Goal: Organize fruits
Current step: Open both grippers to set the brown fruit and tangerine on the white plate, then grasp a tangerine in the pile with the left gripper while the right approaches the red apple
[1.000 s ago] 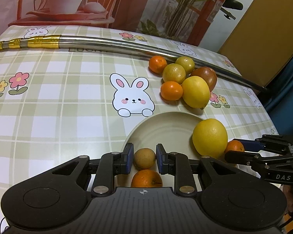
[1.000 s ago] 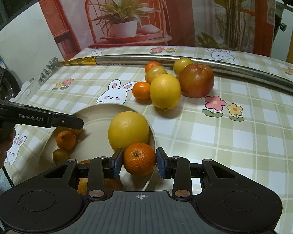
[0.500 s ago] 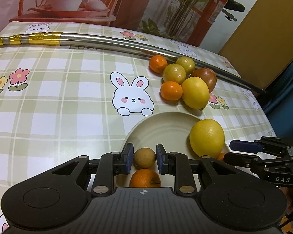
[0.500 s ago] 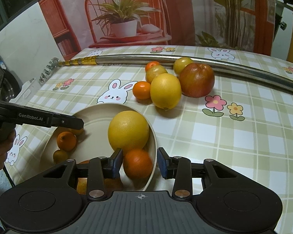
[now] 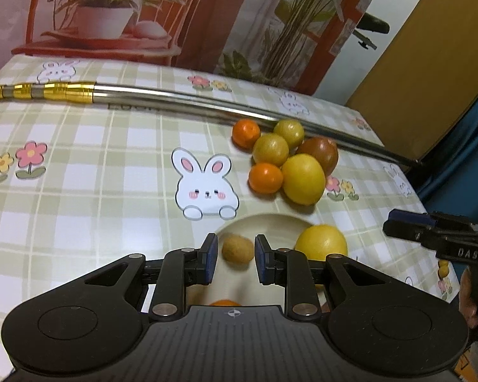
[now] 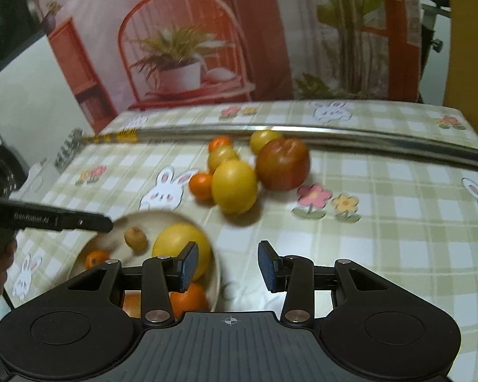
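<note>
The left gripper (image 5: 232,259) hangs over the plate (image 5: 267,222) with a small brown fruit (image 5: 237,250) framed in the gap of its jaws. The pads stand clear of the fruit on both sides, so it lies loose in the plate and is not held. Just right of that gripper sits a big yellow citrus (image 5: 322,242), also in the plate.

The right gripper (image 6: 228,264) is empty, its jaws moderately wide, with only bare tablecloth (image 6: 382,222) between them. An orange (image 6: 188,299) lies in the plate just below its left pad.

Ahead of both grippers a cluster of loose fruits (image 6: 235,184) waits on the cloth against a metal pole (image 6: 334,133).

The drop-off step looks finished. The next move calls for reaching forward to the cluster with open jaws and taking an outer fruit without scattering the rest.
</note>
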`<state>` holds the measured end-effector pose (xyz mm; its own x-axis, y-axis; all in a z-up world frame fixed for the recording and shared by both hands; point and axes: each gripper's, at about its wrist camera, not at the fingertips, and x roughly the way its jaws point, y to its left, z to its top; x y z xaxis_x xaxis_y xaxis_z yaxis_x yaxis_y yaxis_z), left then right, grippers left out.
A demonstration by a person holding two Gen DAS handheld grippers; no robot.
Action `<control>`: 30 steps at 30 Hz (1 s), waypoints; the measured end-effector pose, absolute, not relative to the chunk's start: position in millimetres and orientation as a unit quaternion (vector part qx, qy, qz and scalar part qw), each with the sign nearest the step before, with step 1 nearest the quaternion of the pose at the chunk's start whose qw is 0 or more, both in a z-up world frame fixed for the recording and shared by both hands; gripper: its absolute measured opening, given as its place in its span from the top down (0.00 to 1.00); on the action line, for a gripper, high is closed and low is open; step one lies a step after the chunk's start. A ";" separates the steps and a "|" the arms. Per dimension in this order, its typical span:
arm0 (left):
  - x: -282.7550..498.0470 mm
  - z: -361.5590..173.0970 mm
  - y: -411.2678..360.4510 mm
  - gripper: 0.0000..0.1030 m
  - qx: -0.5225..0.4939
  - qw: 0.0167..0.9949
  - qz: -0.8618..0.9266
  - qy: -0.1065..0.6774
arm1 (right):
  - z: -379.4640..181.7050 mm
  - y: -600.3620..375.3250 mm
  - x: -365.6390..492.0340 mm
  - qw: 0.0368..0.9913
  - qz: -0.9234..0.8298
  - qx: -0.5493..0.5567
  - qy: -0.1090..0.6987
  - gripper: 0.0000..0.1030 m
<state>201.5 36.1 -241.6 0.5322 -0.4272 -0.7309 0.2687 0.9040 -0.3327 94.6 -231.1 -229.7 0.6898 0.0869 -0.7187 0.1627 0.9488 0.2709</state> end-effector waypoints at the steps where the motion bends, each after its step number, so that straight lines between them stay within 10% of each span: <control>1: 202.3 -239.6 36.1 0.74 -0.089 0.872 -0.199 0.438 | -227.4 -234.1 95.7 0.907 -0.024 0.157 0.390 0.63; 10: 213.9 -221.1 32.9 0.74 -0.085 0.886 -0.196 0.412 | -200.9 -262.9 110.0 0.925 -0.058 0.127 0.355 0.60; 18: 227.5 -220.0 24.7 0.74 -0.083 0.888 -0.193 0.409 | -199.6 -279.7 120.2 0.932 -0.094 0.109 0.332 0.05; 30: 259.1 -234.3 -12.6 0.73 -0.042 0.878 -0.222 0.423 | -214.9 -300.2 126.1 0.919 -0.105 0.158 0.345 0.00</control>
<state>259.1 -12.6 -234.3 0.5437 -0.4247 -0.7239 0.3532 0.8982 -0.2616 126.1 -300.2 -214.9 0.7403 -0.0852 -0.6669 0.3023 0.9282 0.2170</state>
